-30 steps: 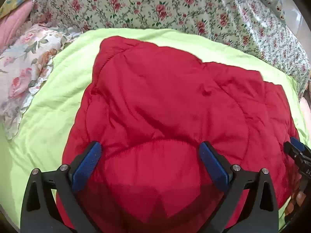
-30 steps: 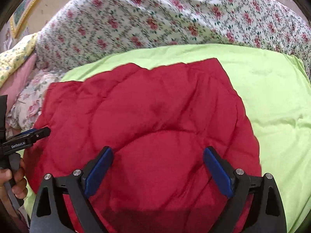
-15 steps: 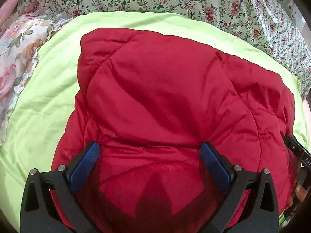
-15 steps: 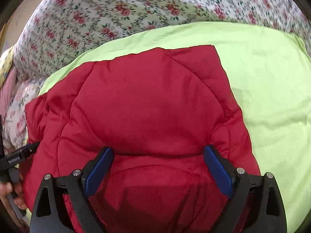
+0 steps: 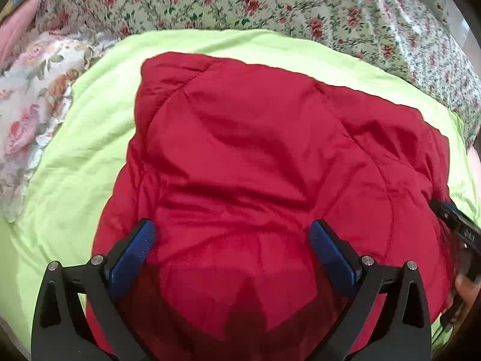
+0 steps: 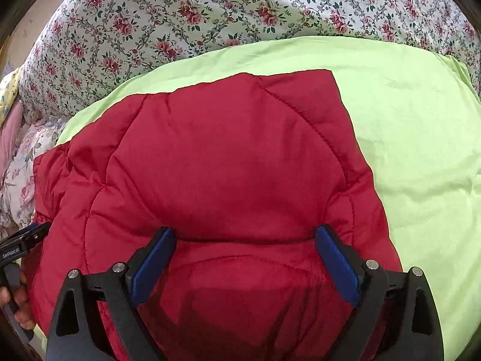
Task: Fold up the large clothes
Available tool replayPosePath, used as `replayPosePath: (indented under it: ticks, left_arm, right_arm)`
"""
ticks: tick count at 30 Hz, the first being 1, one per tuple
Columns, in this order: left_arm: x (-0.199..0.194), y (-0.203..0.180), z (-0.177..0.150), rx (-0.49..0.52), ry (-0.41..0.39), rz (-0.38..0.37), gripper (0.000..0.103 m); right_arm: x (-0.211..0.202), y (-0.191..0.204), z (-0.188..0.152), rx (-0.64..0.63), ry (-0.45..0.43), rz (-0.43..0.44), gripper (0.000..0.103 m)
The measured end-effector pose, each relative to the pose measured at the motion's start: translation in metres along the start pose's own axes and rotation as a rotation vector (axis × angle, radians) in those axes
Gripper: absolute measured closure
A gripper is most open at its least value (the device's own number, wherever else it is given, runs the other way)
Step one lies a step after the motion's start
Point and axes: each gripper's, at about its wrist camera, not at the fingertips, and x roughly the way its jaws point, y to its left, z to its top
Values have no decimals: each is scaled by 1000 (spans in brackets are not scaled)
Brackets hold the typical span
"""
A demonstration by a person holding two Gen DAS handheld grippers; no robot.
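A red quilted puffer jacket [image 5: 255, 156] lies folded on a lime green sheet [image 5: 75, 162]; it also shows in the right wrist view [image 6: 228, 156]. My left gripper [image 5: 233, 234] is open, its blue-padded jaws wide apart over the jacket's near part. My right gripper [image 6: 245, 240] is open too, above the jacket's near right part. The right gripper's tip [image 5: 454, 219] shows at the right edge of the left wrist view, and the left gripper's tip [image 6: 24, 240] at the left edge of the right wrist view. Neither holds cloth.
A floral quilt [image 6: 210, 15] is bunched behind the green sheet [image 6: 421, 150]. A pale floral pillow [image 5: 27, 96] and a pink cushion [image 5: 15, 27] lie at the left.
Both grippers drew closer over the jacket and tilted down. The jacket's near part now bulges more between the jaws. Both stayed open.
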Motion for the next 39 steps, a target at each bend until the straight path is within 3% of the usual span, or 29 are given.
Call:
replayPosePath:
  ticks: [8,11,21,29,39]
  left_arm:
    - [-44,-9,-38,32,-57,-22,0]
    - [-53,-10,-49,42,-64,-20,0]
    - [-65,-11,-81,26,-60,-30,0]
    - [-72,-17,-104,27,-51,-43,0]
    - [-71,-19,-123,37,-37,-36,0]
  right_arm:
    - [-5,-1,-1,3,-5,-1,8]
    - [-19,0,-6,-4,-45,5,8]
    - [-93,4,-59,-39,-149,55,7]
    - [-118,20,-97,-89,-146,84,7]
    - [-117,35,-128,-140,-125,57,7]
